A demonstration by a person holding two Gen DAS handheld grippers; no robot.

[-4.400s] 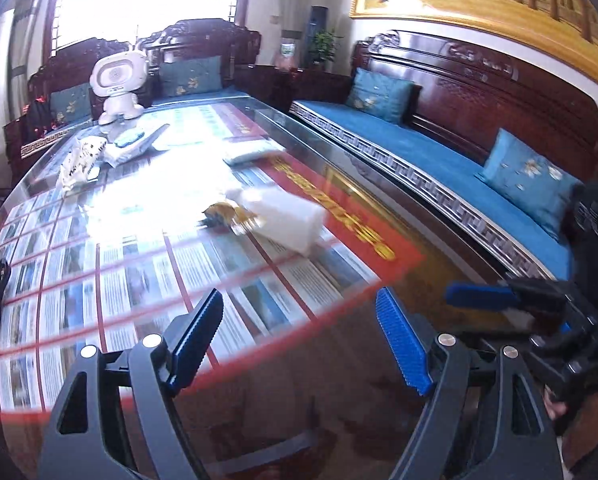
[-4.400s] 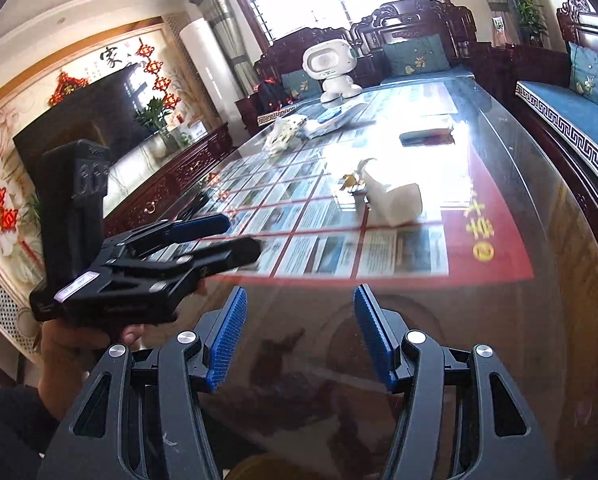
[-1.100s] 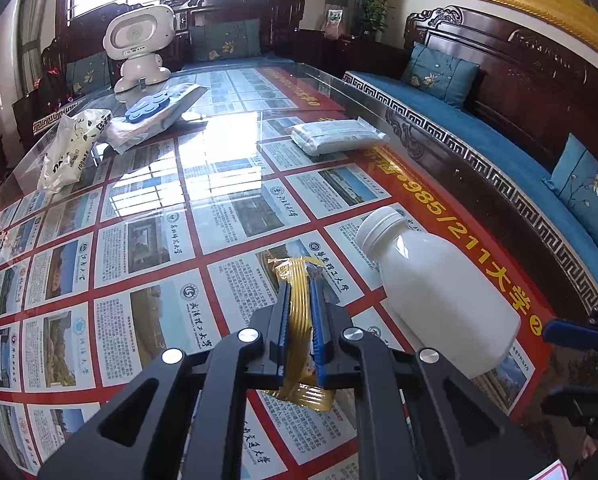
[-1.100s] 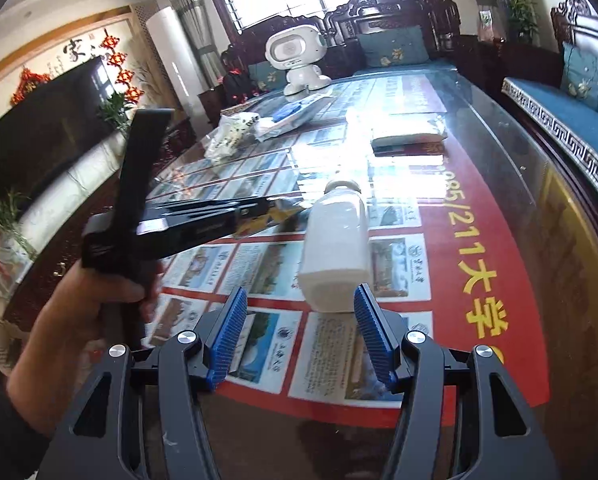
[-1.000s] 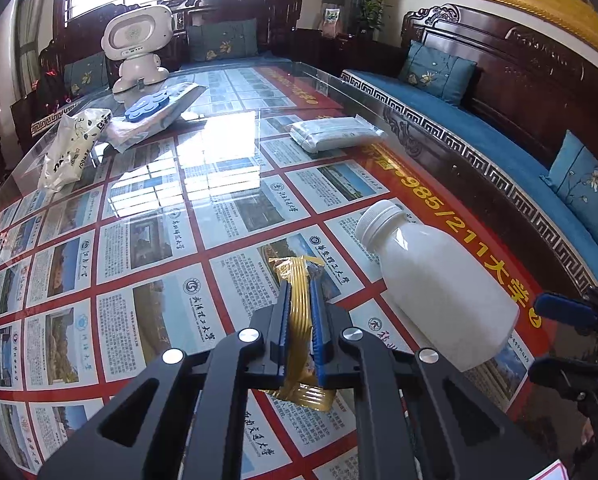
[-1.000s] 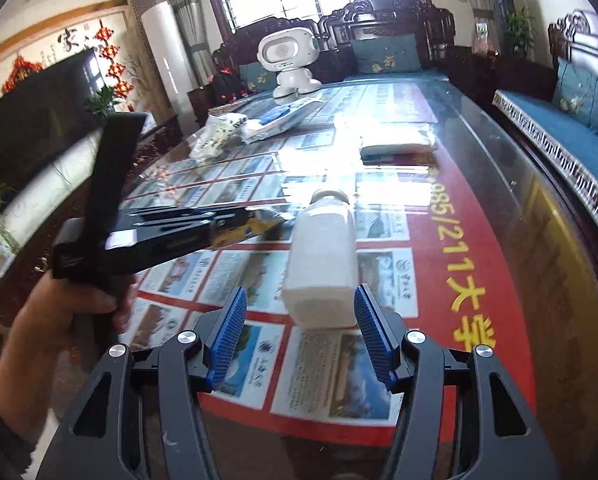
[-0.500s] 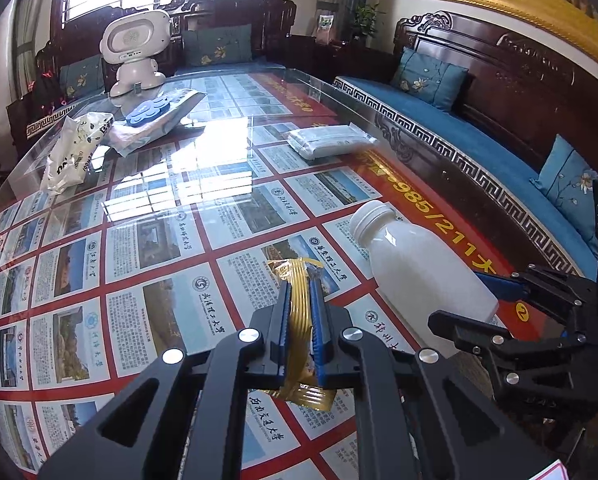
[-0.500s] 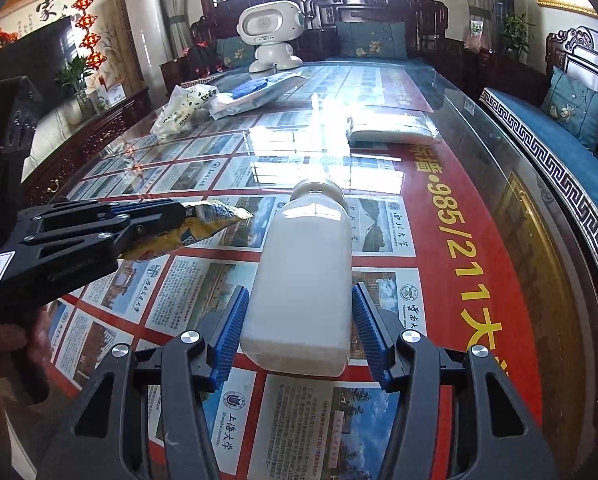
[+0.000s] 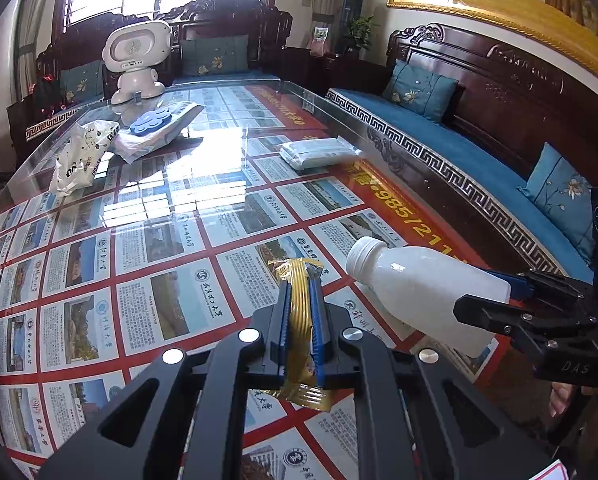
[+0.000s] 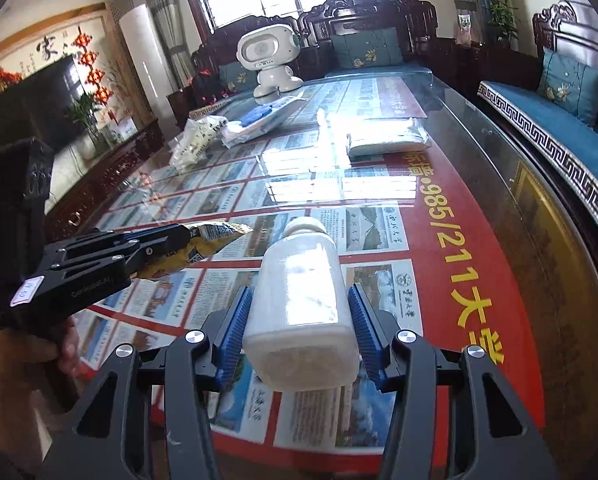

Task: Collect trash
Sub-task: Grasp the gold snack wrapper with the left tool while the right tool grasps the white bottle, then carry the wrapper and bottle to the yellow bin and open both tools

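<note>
**Both claws loaded at the near end of the desk**

Nearest in the left wrist view, the left claw [image 9: 299, 304] is pinched tight on a gold snack wrapper [image 9: 297, 300], the foil squeezed flat between the blue pads with its crinkled ends sticking out ahead of and behind them. From the right wrist view the same wrapper [image 10: 207, 240] juts forward out of that claw [image 10: 167, 240], lifted off the glass.

Just to its right, the right claw [image 10: 299, 320] grips a white plastic bottle [image 10: 301, 304] by its lower body, one ribbed blue pad pressed on each side, the capped neck pointing away toward the far end of the desk. In the left wrist view the bottle [image 9: 423, 284] lies tilted, cap toward the desk's middle, base buried in the right claw [image 9: 507, 300] near the desk's right edge.

The glass-topped desk [image 9: 147, 208] shows a sheet of printed panels with red borders under the glass. Further along, close to the right edge, lies a flat clear packet [image 9: 317, 153]. Toward the far left corner sit a crumpled white printed bag [image 9: 81, 156] and a wipes pack with a blue lid [image 9: 159, 128], the two touching. At the far end stands a small white toy robot [image 9: 137, 60].
</note>
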